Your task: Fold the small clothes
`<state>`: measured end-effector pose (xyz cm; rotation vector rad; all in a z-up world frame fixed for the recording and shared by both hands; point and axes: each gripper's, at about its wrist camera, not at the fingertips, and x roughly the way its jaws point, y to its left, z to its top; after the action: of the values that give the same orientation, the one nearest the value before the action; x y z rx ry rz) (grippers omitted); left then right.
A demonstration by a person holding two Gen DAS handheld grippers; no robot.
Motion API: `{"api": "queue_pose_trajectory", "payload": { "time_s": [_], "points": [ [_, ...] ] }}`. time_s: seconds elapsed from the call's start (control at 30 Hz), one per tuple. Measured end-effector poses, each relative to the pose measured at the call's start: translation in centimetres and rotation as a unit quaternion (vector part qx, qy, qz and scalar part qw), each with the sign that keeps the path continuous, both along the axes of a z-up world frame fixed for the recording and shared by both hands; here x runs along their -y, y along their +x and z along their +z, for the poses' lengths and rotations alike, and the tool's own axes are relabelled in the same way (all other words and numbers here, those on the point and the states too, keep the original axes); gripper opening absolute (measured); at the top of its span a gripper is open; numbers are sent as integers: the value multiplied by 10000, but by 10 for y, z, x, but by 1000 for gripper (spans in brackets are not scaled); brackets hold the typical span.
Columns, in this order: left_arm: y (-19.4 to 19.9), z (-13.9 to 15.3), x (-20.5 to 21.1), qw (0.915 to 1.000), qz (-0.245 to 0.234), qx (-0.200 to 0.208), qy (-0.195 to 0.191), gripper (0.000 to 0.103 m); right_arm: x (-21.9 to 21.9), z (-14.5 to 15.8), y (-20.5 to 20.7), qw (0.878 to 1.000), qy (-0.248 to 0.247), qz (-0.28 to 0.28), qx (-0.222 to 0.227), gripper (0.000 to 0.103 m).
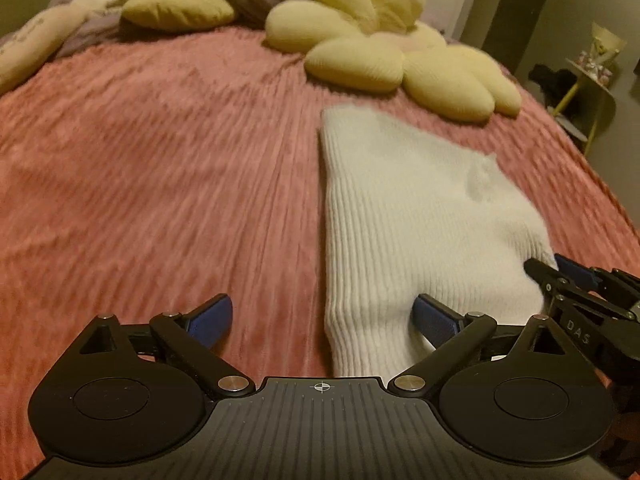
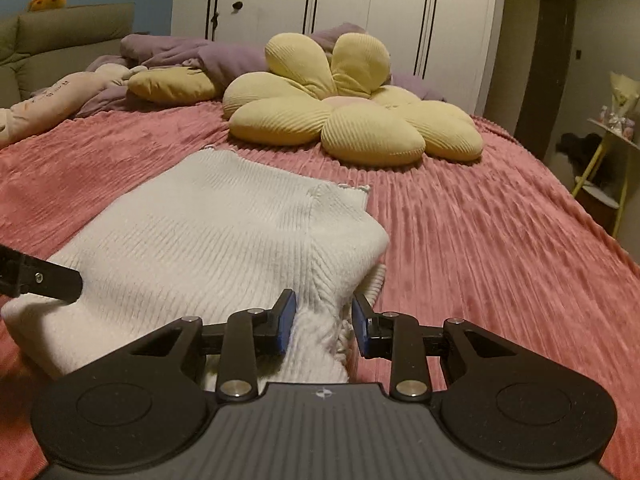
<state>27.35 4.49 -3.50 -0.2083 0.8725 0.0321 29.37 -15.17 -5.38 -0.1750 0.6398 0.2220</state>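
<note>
A white ribbed knit garment (image 1: 404, 216) lies folded on the pink bedspread (image 1: 160, 184). My left gripper (image 1: 324, 316) is open wide, with the garment's near left corner between its fingers; nothing is gripped. In the right wrist view the same garment (image 2: 208, 232) fills the middle. My right gripper (image 2: 322, 320) stands partly open around the garment's near right corner, its blue pads beside the bunched knit with small gaps. The right gripper also shows at the right edge of the left wrist view (image 1: 576, 280). A left gripper finger (image 2: 44, 280) shows at the left edge of the right wrist view.
A yellow flower-shaped cushion (image 2: 340, 108) lies behind the garment. A yellow pillow (image 2: 172, 84), a pink plush (image 2: 60, 96) and a purple duvet (image 2: 192, 52) lie at the bed's far end. White wardrobes (image 2: 360, 12) stand behind. A small yellow side table (image 2: 612, 148) stands right.
</note>
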Motion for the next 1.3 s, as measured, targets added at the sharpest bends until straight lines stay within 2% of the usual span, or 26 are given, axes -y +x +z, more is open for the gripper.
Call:
{"api": "queue_pose_trajectory", "payload": {
  "time_s": [0.07,0.17,0.27,0.47,0.63,0.77,0.87,0.9,0.93,1.0,1.03,1.17,1.23,1.3],
  "points": [
    [5,8,0,9999,-32,152,48,100,2,12,4,9998,207,-36,-21,29],
    [22,9,6,9997,-81,110,211,100,1,26,10,9987,322,-272,279,29],
    [37,0,12,9993,-204,-96,314,100,-9,19,28,9994,-43,-265,225,29],
    [42,-8,13,9994,-204,-196,192,102,-20,-5,43,9966,-807,-132,-47,29],
    [42,-10,8,9993,-185,-310,113,103,-19,-5,48,9962,-840,-76,-196,32],
    [33,3,5,9985,-224,-489,130,103,-18,11,34,9960,-846,-147,-252,35],
    [12,15,4,9988,-188,-423,163,103,-12,28,3,9969,-705,-264,-220,57],
    [4,18,4,9989,-140,-415,165,103,-10,33,-9,9974,-616,-257,-267,72],
    [-5,20,5,9989,-75,-440,165,103,-7,36,-20,9978,-518,-243,-321,82],
    [-23,22,6,9986,90,-502,171,103,-4,37,-44,9976,-355,-275,-521,91],
    [-32,22,9,9979,144,-582,255,103,-5,37,-55,9969,-284,-293,-677,99],
    [-64,24,22,9939,147,-642,884,103,-9,37,-93,9924,-129,-316,-1180,99],
    [-76,25,24,9931,16,-670,963,103,-11,38,-104,9902,-124,-422,-1328,99],
    [-84,29,24,9938,-72,-669,881,103,-12,45,-114,9896,2,-476,-1356,99]
  ]
}}
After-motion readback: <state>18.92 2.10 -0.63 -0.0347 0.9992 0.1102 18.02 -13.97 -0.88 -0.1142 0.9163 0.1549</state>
